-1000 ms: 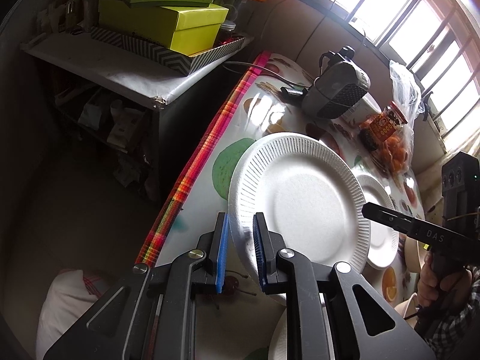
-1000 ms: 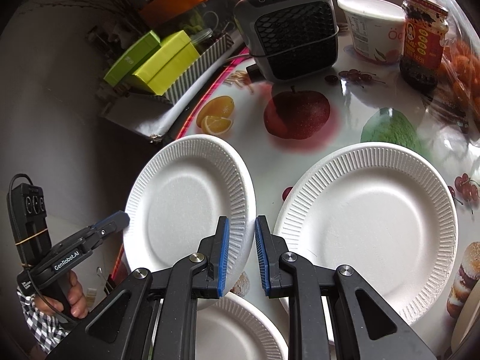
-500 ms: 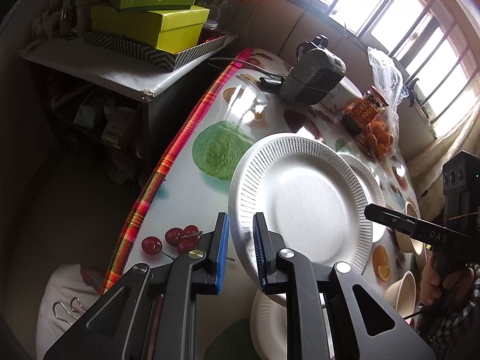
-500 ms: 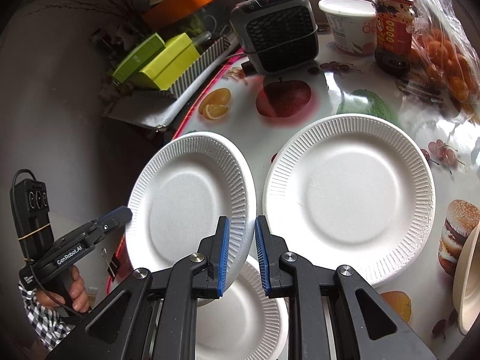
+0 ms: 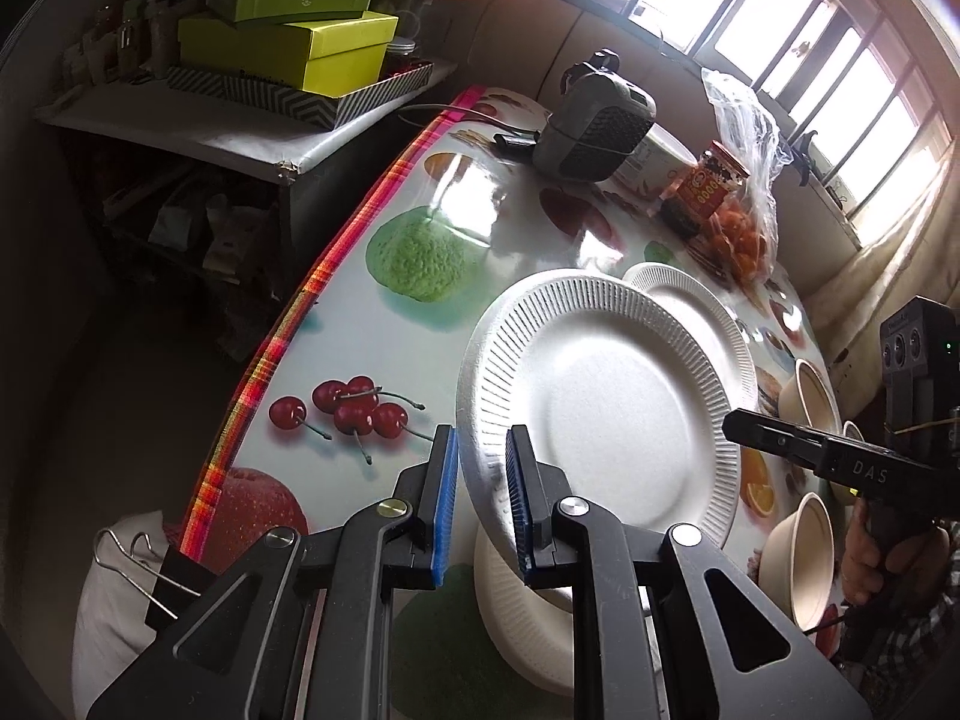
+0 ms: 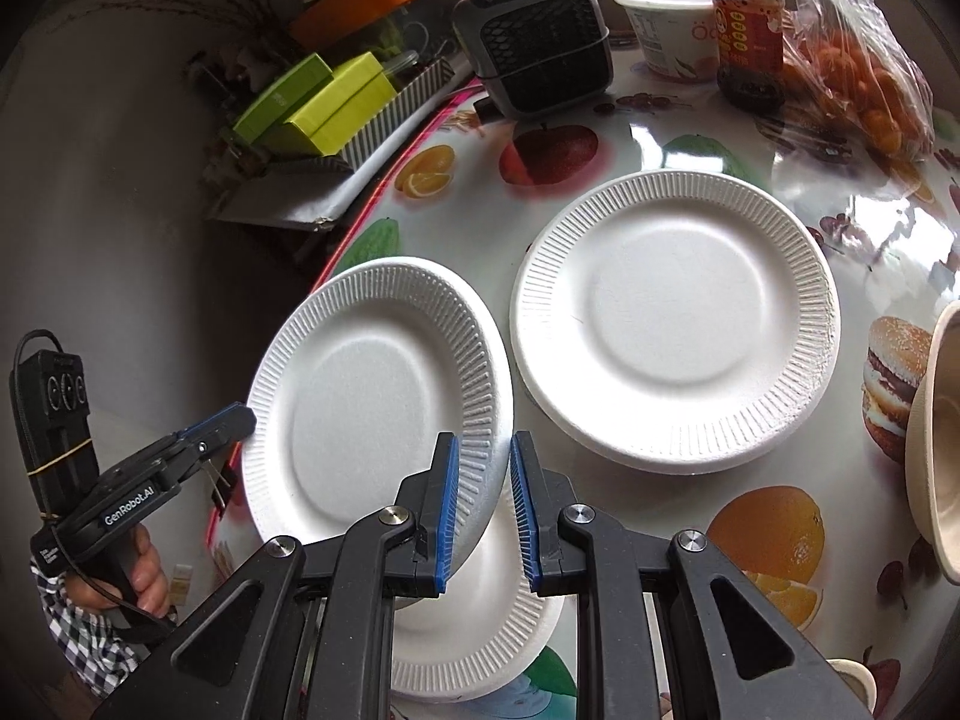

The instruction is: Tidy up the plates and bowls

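A white paper plate (image 5: pixel 606 414) (image 6: pixel 366 402) hangs tilted above the table, gripped at both rims. My left gripper (image 5: pixel 483 504) is shut on its near edge; it also shows in the right wrist view (image 6: pixel 231 426). My right gripper (image 6: pixel 483 504) is shut on the opposite edge; it also shows in the left wrist view (image 5: pixel 735 423). A second paper plate (image 6: pixel 672 318) (image 5: pixel 678 294) lies flat further back. A third plate (image 6: pixel 480 612) (image 5: pixel 522 618) lies flat under the held one. Beige bowls (image 5: pixel 798 558) (image 6: pixel 936 456) stand at the right.
A grey fan heater (image 6: pixel 534 42) (image 5: pixel 594 126), a white tub (image 6: pixel 666 24), a sauce jar (image 6: pixel 750 24) and a bag of oranges (image 6: pixel 858 84) stand at the back. The table's striped edge (image 5: pixel 288 324) runs along the left beside a shelf with green boxes (image 5: pixel 288 42).
The held plate has moved back from the heater toward the near end of the table and now hangs over the third plate. Both grippers stayed shut on it.
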Demonstrator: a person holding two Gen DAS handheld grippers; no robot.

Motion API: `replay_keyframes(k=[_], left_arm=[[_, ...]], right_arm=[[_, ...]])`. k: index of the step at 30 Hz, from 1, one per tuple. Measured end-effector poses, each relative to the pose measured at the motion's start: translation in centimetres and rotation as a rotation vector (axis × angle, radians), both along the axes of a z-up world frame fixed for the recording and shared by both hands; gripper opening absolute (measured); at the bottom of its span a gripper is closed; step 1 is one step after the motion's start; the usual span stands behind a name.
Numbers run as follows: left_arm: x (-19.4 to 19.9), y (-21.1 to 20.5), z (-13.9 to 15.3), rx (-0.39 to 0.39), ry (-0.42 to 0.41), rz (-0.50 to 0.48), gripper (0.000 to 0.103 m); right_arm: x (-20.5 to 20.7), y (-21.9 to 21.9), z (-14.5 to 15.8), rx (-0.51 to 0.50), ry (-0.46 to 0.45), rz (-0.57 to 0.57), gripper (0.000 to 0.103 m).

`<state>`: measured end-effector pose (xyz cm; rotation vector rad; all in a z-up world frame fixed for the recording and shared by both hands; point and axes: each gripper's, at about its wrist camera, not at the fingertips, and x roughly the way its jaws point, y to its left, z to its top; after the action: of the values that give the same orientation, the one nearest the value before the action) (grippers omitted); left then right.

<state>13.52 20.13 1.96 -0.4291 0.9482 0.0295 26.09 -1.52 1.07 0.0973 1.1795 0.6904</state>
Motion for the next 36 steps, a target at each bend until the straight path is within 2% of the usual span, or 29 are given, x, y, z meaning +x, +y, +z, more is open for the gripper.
replay_keyframes(k=[19,36], left_arm=[[-1.9,-3.0,-1.3,-0.008,0.028,-0.041,0.017],[-3.3,-3.5,-2.5,-0.015,0.062,-0.034,0.017]], right_arm=[[-2.2,-2.6,-1.2,-0.043,0.023,-0.009,0.017],[-3.0,-2.4,-1.9,-0.08,0.029,0.024,0.017]])
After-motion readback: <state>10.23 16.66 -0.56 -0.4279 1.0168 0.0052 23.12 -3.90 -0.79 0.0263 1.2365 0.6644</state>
